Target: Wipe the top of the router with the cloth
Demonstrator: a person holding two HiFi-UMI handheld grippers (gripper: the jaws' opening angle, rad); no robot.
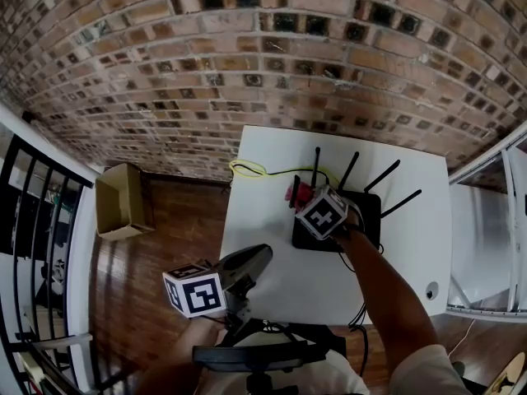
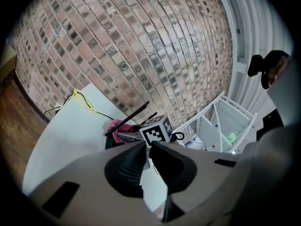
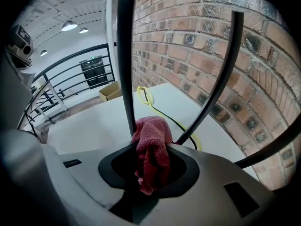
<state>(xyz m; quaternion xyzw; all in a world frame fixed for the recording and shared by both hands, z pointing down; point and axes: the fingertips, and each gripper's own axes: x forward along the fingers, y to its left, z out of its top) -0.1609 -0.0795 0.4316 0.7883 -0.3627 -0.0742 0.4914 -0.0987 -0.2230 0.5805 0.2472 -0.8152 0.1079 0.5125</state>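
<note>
A black router with several upright antennas lies on the white table. My right gripper is over the router's left end, shut on a pink cloth. In the right gripper view the cloth hangs bunched between the jaws of the gripper, with antennas rising just beyond it; the router body is hidden. My left gripper hovers over the table's front left edge, shut and holding nothing. From the left gripper view I see the router and cloth ahead.
A yellow cable loops at the table's back left. A cardboard box sits on the wooden floor to the left, beside a black railing. A white shelf stands right of the table. The brick wall is behind.
</note>
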